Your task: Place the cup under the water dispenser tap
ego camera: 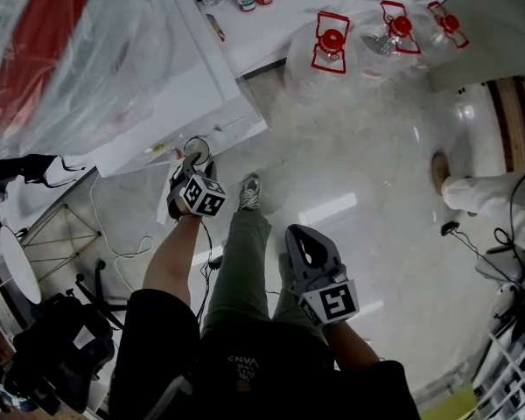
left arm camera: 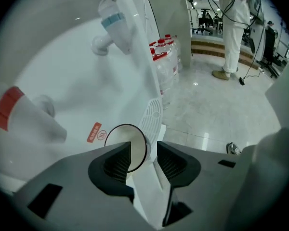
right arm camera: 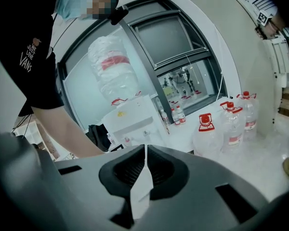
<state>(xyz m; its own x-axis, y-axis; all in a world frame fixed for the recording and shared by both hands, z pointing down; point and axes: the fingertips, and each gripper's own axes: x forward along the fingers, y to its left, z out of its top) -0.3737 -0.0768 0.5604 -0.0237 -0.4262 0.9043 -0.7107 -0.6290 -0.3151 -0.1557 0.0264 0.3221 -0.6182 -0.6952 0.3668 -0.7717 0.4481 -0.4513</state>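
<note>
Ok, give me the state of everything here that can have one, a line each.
Round dark-rimmed pale cup: upright, looks empty.
Left gripper: open, that cup between its jaws, unclamped.
Right gripper: shut, empty.
Blue-levered white tap: no water running.
Red-levered white tap: no water running.
Large clear red-capped jugs: upright, capped.

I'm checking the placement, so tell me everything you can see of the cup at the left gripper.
The cup is small and round, seen from above: a thin dark rim around a pale inside that looks empty. It stands upright at the white dispenser front, beside the slotted drip grille. The left gripper straddles its rim with jaws apart; one jaw hides part of the mouth, the other stands off the wall.
</note>
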